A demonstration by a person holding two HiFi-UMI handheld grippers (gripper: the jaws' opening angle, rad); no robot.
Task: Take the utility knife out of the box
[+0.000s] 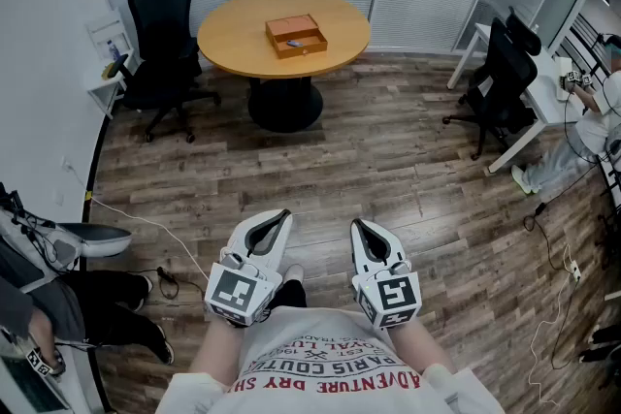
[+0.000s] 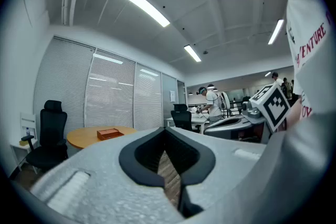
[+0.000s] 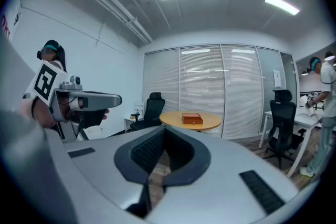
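Note:
Far across the room, an orange-brown box point(image 1: 296, 35) lies open on a round wooden table point(image 1: 233, 39). A small dark item shows in its tray; I cannot tell whether it is the utility knife. Both gripper views show the box point(image 2: 109, 134) point(image 3: 192, 119) small and distant. My left gripper point(image 1: 283, 214) and right gripper point(image 1: 358, 224) are held side by side close to my body, above the wood floor. Each is shut, tips together, with nothing between them. From the right gripper view, the left gripper point(image 3: 79, 99) shows off to the side.
A black office chair point(image 1: 160, 24) stands left of the table and another point(image 1: 503, 78) stands by a white desk point(image 1: 543, 107) at the right. A person sits at the lower left point(image 1: 58, 305). Cables point(image 1: 558, 257) trail over the plank floor at both sides.

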